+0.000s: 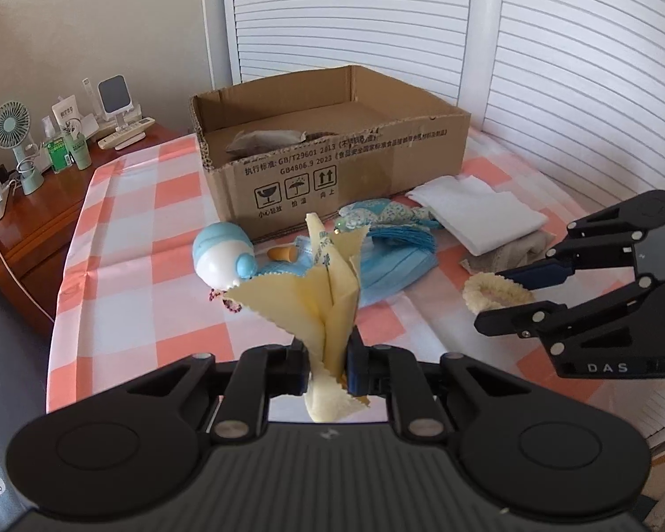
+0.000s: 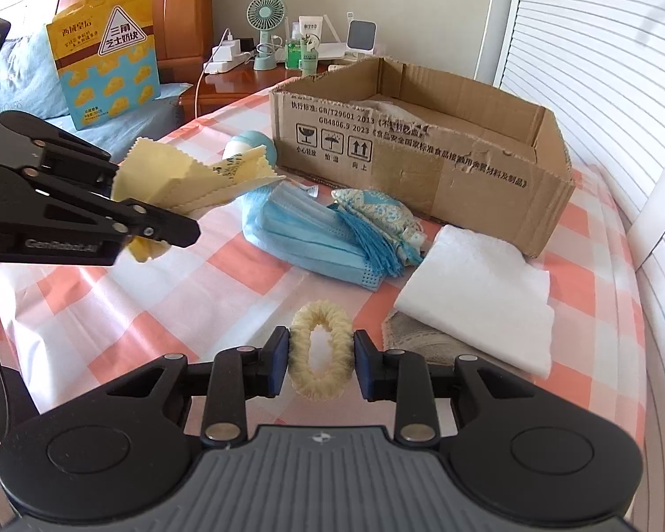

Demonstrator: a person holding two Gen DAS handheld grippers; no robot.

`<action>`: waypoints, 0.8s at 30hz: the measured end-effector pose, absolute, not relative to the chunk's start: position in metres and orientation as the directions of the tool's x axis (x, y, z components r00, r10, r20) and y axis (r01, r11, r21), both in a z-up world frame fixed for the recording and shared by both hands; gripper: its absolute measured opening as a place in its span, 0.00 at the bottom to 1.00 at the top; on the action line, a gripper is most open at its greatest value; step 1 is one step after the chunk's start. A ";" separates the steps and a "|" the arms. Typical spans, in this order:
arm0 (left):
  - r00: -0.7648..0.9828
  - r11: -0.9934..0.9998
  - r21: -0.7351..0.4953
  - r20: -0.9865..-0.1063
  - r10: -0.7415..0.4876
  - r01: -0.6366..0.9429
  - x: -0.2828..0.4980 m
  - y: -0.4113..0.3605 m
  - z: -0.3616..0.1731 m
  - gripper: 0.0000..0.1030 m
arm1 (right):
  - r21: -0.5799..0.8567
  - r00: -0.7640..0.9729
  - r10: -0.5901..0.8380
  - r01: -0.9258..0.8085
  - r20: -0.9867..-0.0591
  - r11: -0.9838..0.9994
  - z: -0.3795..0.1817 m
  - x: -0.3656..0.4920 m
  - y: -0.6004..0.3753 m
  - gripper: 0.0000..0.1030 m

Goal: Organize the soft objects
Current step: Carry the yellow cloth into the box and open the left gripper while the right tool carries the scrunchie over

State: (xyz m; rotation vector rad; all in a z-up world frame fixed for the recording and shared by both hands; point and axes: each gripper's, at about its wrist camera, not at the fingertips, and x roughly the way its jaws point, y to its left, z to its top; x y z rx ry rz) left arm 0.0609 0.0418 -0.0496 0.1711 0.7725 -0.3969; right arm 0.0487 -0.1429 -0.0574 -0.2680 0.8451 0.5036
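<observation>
My left gripper (image 1: 328, 354) is shut on a pale yellow cloth with zigzag edges (image 1: 332, 292), which stands up crumpled between the pads, lifted off the checked bedcover. In the right wrist view the same left gripper (image 2: 155, 199) holds the yellow cloth (image 2: 177, 177) at the left. My right gripper (image 2: 321, 354) has a cream fluffy scrunchie (image 2: 306, 381) between its pads, both pads touching its sides on the bedcover. The left wrist view shows the right gripper (image 1: 492, 299) around the scrunchie (image 1: 479, 288). An open cardboard box (image 2: 421, 164) stands behind.
In front of the box lie blue face masks (image 2: 297, 226), a floral pouch with a blue tassel (image 2: 377, 208), a folded white cloth (image 2: 479, 283) on a grey cloth (image 2: 421, 341), and a blue-white toy (image 1: 219, 257). A wooden nightstand (image 1: 44, 204) with a fan stands left.
</observation>
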 end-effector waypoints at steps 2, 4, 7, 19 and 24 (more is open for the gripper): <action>0.652 0.904 0.015 -0.697 -0.297 0.428 0.059 0.041 -0.040 0.13 | -0.034 0.564 0.317 -0.524 -0.762 0.851 -0.051 0.047 -0.144 0.34; 0.658 0.896 0.023 -0.687 -0.309 0.444 0.060 0.039 -0.030 0.13 | -0.032 0.568 0.324 -0.526 -0.756 0.850 -0.045 0.047 -0.147 0.34; 0.669 0.886 0.037 -0.671 -0.320 0.461 0.069 0.034 -0.016 0.13 | -0.033 0.585 0.328 -0.520 -0.742 0.854 -0.033 0.050 -0.150 0.34; 0.725 0.878 0.111 -0.617 -0.307 0.466 0.181 0.001 0.032 0.13 | -0.066 0.678 0.323 -0.481 -0.660 0.874 0.026 0.090 -0.165 0.34; 0.729 0.882 0.158 -0.636 -0.254 0.444 0.242 -0.016 0.029 0.13 | -0.064 0.691 0.320 -0.469 -0.648 0.881 0.037 0.112 -0.167 0.35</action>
